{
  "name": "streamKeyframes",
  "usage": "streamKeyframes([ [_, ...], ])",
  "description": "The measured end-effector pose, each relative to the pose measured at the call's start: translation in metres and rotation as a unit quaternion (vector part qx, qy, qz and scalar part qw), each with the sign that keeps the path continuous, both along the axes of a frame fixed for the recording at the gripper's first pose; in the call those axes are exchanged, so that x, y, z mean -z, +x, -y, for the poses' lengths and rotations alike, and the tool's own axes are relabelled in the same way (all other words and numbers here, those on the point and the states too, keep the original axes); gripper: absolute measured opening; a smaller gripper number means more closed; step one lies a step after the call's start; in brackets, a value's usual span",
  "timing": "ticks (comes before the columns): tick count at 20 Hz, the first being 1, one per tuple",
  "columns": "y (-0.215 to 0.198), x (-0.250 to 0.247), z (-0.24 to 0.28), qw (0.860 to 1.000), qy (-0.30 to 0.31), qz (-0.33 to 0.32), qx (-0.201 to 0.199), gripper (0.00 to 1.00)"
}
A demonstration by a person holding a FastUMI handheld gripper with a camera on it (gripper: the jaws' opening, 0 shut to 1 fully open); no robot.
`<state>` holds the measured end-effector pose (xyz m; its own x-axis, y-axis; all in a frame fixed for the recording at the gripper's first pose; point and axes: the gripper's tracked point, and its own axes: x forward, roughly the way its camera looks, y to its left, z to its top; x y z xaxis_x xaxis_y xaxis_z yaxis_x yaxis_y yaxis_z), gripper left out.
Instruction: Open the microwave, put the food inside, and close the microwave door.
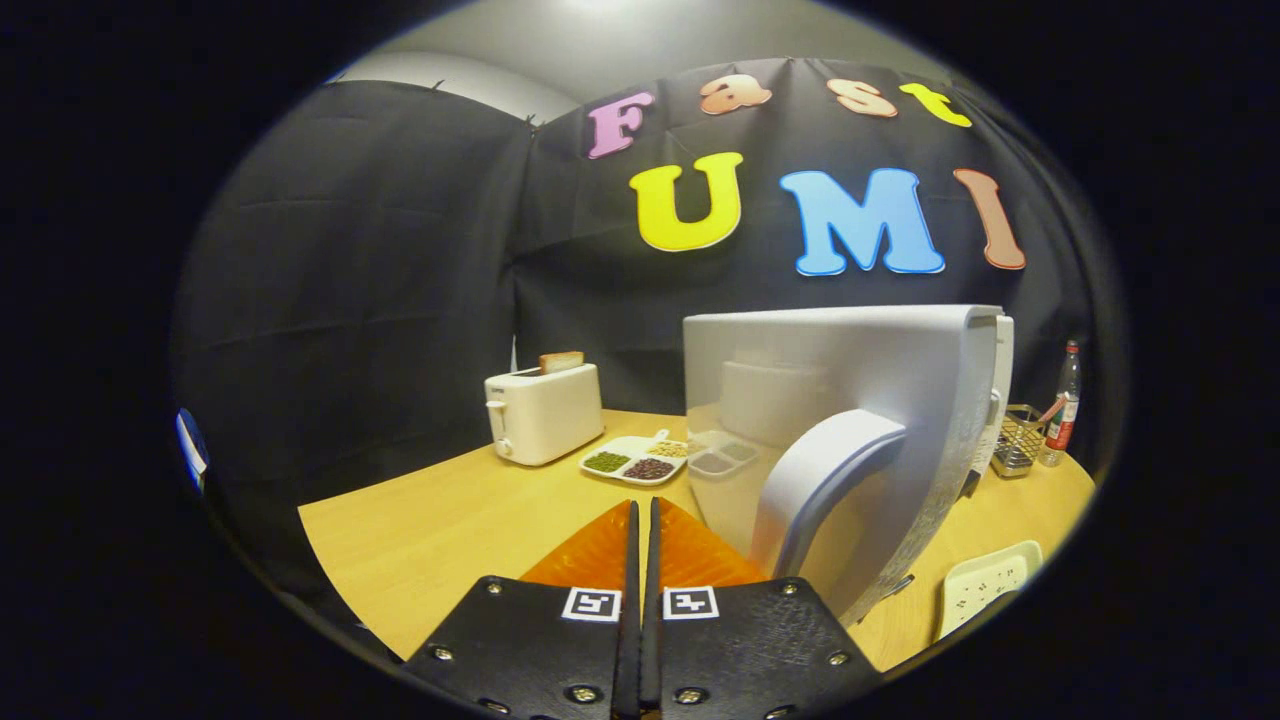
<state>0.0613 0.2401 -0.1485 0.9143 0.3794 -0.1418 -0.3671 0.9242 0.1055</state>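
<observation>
Tongs (641, 520) clenched, the two fingers pressed together side by side with nothing held between them, tips low over the wooden tabletop (440, 530).

Just ahead and to the right of the tips: the microwave (985, 400), its door (850, 400) swung open toward the camera and seen nearly edge-on. Door is white and glossy, with a curved handle (815, 480) bowing out from its face. The handle sits just right of the fingers, apart from them. Faint reflections of the dish show on the door's surface.

At the near right corner of the tabletop, a white power strip (985, 585), partly cut off.

Beyond the tips, left of the door: a white divided dish (635, 458) holding the food, with green, dark and pale grains or beans in separate compartments. Dish rests on the tabletop, outside the microwave.

Farther left, behind the dish: a white toaster (543, 412) with a slice of toast (561, 361) standing up out of its slot.

Far right, past the microwave: a wire basket (1020, 440) and beside it a bottle (1066, 400) with a red label.

Black cloth wall (380, 280) closes off the back.
</observation>
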Motion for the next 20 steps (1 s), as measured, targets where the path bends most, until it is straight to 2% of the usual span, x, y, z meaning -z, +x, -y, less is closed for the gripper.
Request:
streamKeyframes([
  [8,0.047,0.007,0.083,0.996,-0.034,0.001,0.079,0.01],
  [20,0.121,0.013,0.152,0.983,-0.076,-0.005,0.167,0.01],
])
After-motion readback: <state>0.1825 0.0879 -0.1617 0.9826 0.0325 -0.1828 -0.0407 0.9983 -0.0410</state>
